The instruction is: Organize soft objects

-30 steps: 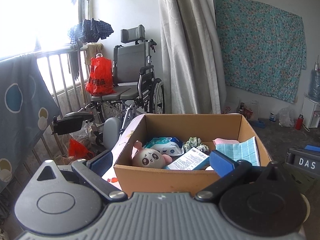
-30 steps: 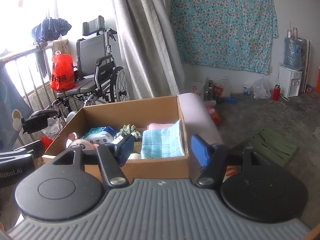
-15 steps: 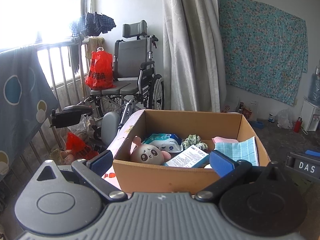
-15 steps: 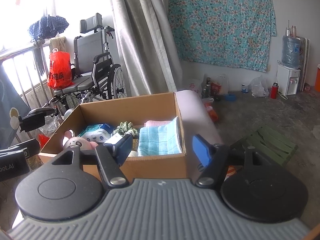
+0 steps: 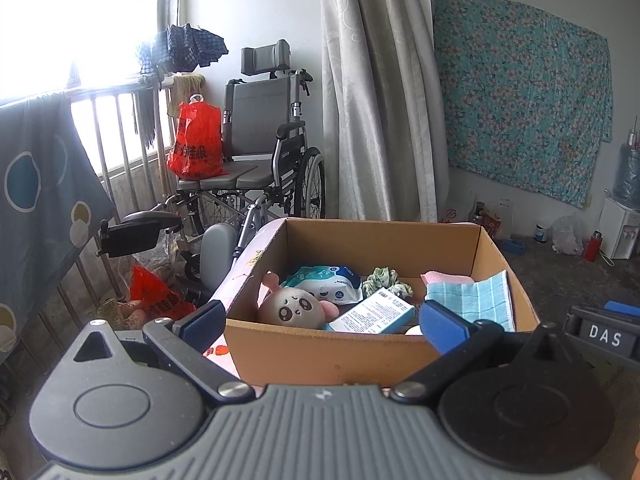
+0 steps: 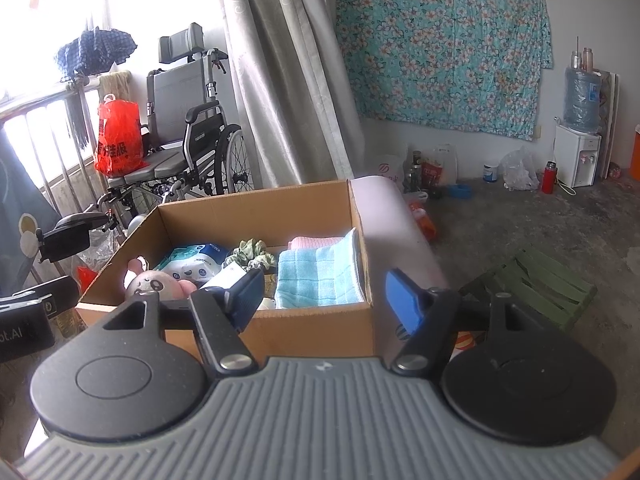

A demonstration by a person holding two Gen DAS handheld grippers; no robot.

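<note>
An open cardboard box [image 5: 332, 354] [image 6: 312, 330] sits on a pale pink surface. Inside lie a round plush doll [image 5: 291, 310] [image 6: 150, 283], a wet-wipes pack [image 5: 326, 282] [image 6: 192, 258], a green scrunchie [image 5: 384, 278] [image 6: 252, 250], a white-and-blue carton [image 5: 374, 316], a folded blue cloth [image 5: 472, 304] [image 6: 318, 278] and a pink cloth [image 5: 446, 278] [image 6: 312, 241]. My left gripper [image 5: 322, 322] is open and empty, in front of the box. My right gripper [image 6: 326, 298] is open and empty, before the box's near right corner.
A wheelchair [image 5: 260, 168] [image 6: 188, 136] with a red bag [image 5: 196, 142] stands behind the box by a curtain [image 5: 376, 92]. A railing runs along the left. A green crate [image 6: 528, 286] lies on the floor at right. A water dispenser [image 6: 578, 136] stands at the far wall.
Both cameras have risen and tilted slightly, so the box sits lower in view. The box contents and both grippers' openings are unchanged.
</note>
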